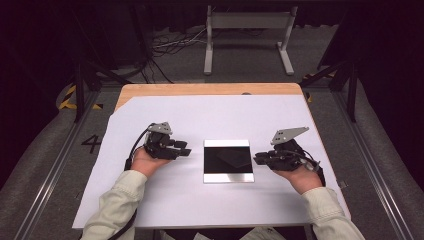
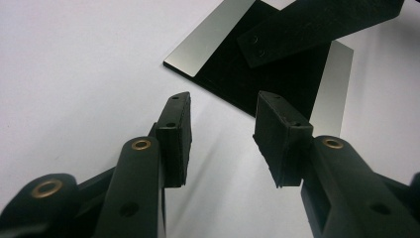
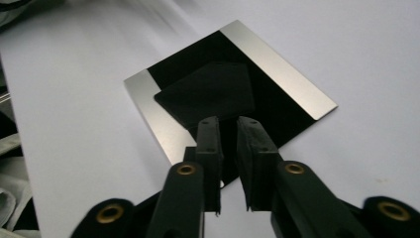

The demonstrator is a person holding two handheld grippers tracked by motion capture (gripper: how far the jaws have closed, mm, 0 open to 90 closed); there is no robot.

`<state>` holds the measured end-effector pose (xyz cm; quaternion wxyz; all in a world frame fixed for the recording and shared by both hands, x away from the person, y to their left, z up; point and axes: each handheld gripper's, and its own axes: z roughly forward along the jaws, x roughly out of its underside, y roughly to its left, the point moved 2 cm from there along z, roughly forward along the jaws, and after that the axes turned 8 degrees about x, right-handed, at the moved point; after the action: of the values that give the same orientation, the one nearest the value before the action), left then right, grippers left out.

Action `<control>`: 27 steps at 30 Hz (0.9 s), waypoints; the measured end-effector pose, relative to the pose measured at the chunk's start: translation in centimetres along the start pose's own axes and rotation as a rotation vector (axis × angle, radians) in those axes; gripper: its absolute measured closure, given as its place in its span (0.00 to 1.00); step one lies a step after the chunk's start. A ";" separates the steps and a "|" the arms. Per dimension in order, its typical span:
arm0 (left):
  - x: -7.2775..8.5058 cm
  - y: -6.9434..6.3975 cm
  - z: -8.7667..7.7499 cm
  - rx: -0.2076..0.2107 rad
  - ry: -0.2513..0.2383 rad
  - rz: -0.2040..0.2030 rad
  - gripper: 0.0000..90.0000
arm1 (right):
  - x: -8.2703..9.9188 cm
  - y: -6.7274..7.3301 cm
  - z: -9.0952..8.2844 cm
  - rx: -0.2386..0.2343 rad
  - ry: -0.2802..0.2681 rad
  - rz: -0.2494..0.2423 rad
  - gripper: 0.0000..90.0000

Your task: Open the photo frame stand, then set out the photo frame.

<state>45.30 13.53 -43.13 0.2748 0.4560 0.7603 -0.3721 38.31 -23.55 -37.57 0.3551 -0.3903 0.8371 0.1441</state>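
1. The right gripper [image 1: 258, 159] lies low at the right edge of the flat square plate with a glossy black middle and two brushed-metal bands [image 1: 228, 160]. In the right gripper view its two black jaws stand only a narrow slit apart, with nothing between the pads; they point over the near corner of the plate without pinching it.

2. The left gripper [image 1: 186, 148] rests on the sheet just beside the plate's left edge, jaws aimed at it. In the left gripper view they are spread wide and empty, with bare sheet between the pads and the plate's corner [image 2: 233, 59] a little way ahead.

3. On the black middle of the plate lies a small dark matte square pad [image 3: 208, 91], turned askew to the plate's edges. It sits straight ahead of the right gripper's tips, near but apart from them. From the high view the right gripper looks the nearer of the two to this pad.

4. The plate lies flat between the two hands, its metal bands along the far and near sides, so its black strip runs left to right from one gripper to the other.

5. Everything rests on a large white paper sheet [image 1: 165, 200] covering a wooden table [image 1: 200, 88].
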 end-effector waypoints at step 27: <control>0.1 0.2 -0.1 0.000 -0.008 -0.011 0.64 | -1.0 -3.9 -0.4 0.074 0.068 0.186 0.68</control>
<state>45.45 13.70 -43.21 0.2759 0.4501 0.7617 -0.3755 41.55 -25.72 -36.42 0.3255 -0.3021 0.8861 0.1322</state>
